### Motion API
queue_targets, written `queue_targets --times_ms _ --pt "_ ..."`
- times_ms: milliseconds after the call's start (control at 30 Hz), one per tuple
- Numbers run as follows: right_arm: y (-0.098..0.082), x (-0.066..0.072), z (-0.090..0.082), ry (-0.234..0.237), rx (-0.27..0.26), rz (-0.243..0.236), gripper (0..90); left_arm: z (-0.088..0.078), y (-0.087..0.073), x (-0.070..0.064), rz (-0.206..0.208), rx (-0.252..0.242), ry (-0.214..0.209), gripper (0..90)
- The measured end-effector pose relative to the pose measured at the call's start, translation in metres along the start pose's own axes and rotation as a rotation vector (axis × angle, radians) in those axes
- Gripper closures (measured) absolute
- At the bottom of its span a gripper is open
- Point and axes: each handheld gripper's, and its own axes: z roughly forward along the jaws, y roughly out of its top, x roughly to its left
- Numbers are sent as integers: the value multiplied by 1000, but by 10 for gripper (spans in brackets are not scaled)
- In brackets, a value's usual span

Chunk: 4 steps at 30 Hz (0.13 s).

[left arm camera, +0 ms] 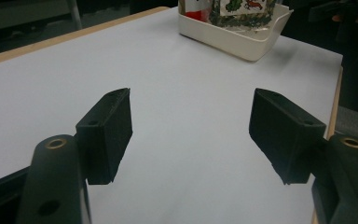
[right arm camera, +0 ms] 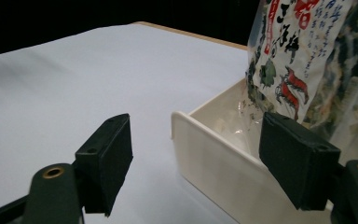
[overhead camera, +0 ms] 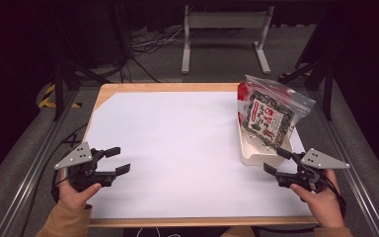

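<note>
A clear zip bag of dark dried food with a red and white printed label stands tilted in a white rectangular tray at the table's right side. The bag and the tray's near wall rise just beyond my right gripper, which is open with nothing between its jaws. My left gripper is held open above the bare white sheet at the left front, far from the tray. A hand holds each gripper.
A white sheet covers most of the wooden table. Metal rails run along both sides. Beyond the table are a white frame stand and cables on the grey floor.
</note>
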Motion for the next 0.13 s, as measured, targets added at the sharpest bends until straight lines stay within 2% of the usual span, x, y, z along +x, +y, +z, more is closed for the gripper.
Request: queue_targets --times_ms 133 --pt "0 1 1 7 -4 -3 254 0 -1 1 -12 -3 9 309"
